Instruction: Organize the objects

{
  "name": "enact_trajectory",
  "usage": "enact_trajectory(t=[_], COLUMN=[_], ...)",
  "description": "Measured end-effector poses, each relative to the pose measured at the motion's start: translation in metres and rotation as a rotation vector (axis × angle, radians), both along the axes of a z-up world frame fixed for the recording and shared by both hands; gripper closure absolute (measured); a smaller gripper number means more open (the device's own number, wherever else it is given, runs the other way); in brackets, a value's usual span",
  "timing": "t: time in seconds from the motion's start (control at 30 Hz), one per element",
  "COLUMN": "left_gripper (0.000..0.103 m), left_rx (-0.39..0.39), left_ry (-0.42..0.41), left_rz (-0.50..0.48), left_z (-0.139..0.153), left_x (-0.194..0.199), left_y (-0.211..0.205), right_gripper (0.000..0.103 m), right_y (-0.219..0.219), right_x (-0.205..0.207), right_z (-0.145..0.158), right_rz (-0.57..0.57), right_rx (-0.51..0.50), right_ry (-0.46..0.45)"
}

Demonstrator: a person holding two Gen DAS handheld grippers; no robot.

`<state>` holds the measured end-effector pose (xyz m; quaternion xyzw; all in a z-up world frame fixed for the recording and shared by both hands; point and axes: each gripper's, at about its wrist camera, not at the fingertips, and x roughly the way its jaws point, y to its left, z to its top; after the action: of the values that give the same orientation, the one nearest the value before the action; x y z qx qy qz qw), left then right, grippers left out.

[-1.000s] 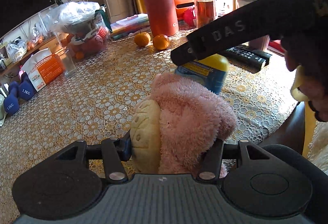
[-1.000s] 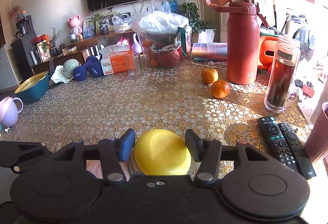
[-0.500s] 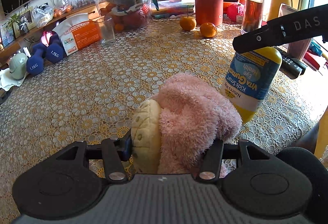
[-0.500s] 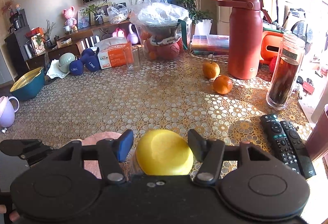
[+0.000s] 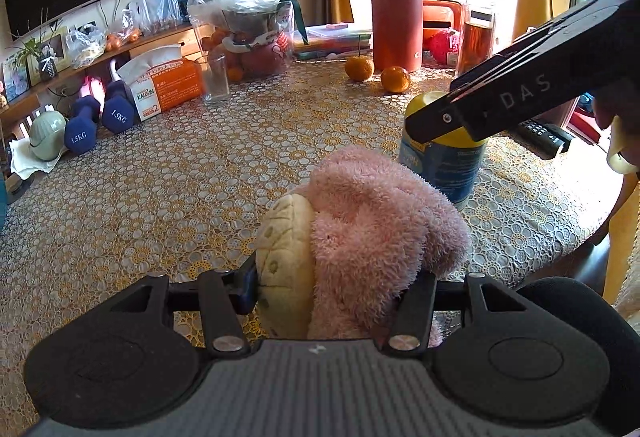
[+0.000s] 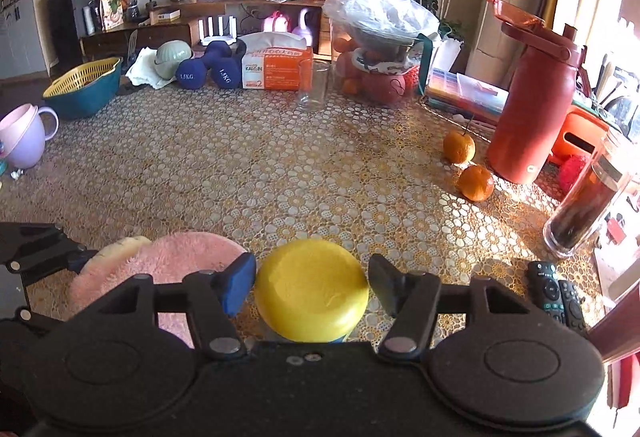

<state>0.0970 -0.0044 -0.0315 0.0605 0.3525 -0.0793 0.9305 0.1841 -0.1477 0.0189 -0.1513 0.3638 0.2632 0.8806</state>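
My left gripper (image 5: 334,291) is shut on a pink plush slipper (image 5: 372,233) with a cream sole, held just above the lace-covered table. The slipper also shows in the right wrist view (image 6: 160,269). My right gripper (image 6: 312,287) is shut on the yellow cap of a blue vitamin bottle (image 6: 312,289). In the left wrist view the bottle (image 5: 440,161) stands upright on the table right of the slipper, with the right gripper's arm across its cap.
Two oranges (image 6: 466,165), a red flask (image 6: 528,109), a tall tea jar (image 6: 588,201) and remotes (image 6: 556,297) are to the right. A glass (image 6: 314,85), tissue box (image 6: 276,67), dumbbells (image 6: 208,71), fruit bag (image 6: 376,49), teal basket (image 6: 84,87) and lilac cup (image 6: 24,135) line the back and left.
The bottle went from tilted and lifted to upright on the table beside the slipper. Both grippers stayed shut. The left view swung slightly and the slipper stayed in its grip.
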Motion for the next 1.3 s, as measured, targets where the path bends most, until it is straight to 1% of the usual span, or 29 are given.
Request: enact_trajectory(t=[0.07,0.17,0.27,0.4,0.53,0.6,0.73,0.83,1.0,1.13,1.2,1.3], left_gripper=[0.050,0.049,0.049,0.049,0.049,0.049,0.049,0.049,0.049,0.049,0.049,0.049], left_rx=[-0.003,0.005,0.013,0.058,0.098,0.117,0.109,0.095,0.103,0.132,0.147,0.131], left_ry=[-0.015,-0.028,-0.027,-0.032,-0.020,0.000,0.065,0.079,0.060,0.018,0.004,-0.020], left_rz=[-0.024,-0.065,-0.100,-0.117,-0.108,-0.091,-0.034,-0.014,-0.041,-0.102,-0.115,-0.127], left_z=[0.005,0.009,0.010,0.006,-0.004,-0.011,-0.024,-0.023,-0.011,-0.002,0.001,0.010], left_x=[-0.004,-0.007,-0.006,0.005,0.024,0.035,0.053,0.049,0.026,0.005,0.001,0.000], left_y=[-0.007,-0.023,-0.036,-0.054,-0.061,-0.060,-0.045,-0.035,-0.030,-0.040,-0.048,-0.059], right_gripper=[0.044,0.044,0.044,0.044,0.044,0.044,0.044,0.044,0.044,0.044,0.044,0.044], right_y=[0.004,0.007,0.002,-0.009,-0.022,-0.030,-0.044,-0.051,-0.057,-0.057,-0.056,-0.055], right_x=[0.000,0.003,0.007,0.013,0.018,0.021,0.027,0.030,0.033,0.032,0.030,0.028], right_z=[0.003,0.005,0.006,0.006,0.005,0.004,0.002,0.001,0.000,-0.001,-0.001,0.000], right_rz=[0.031,0.071,0.064,0.020,-0.021,-0.039,-0.070,-0.085,-0.108,-0.121,-0.131,-0.140], right_rx=[-0.033,-0.059,-0.039,0.017,0.068,0.100,0.161,0.190,0.222,0.226,0.224,0.219], right_ry=[-0.003,0.016,0.038,0.069,0.100,0.117,0.147,0.160,0.174,0.172,0.174,0.175])
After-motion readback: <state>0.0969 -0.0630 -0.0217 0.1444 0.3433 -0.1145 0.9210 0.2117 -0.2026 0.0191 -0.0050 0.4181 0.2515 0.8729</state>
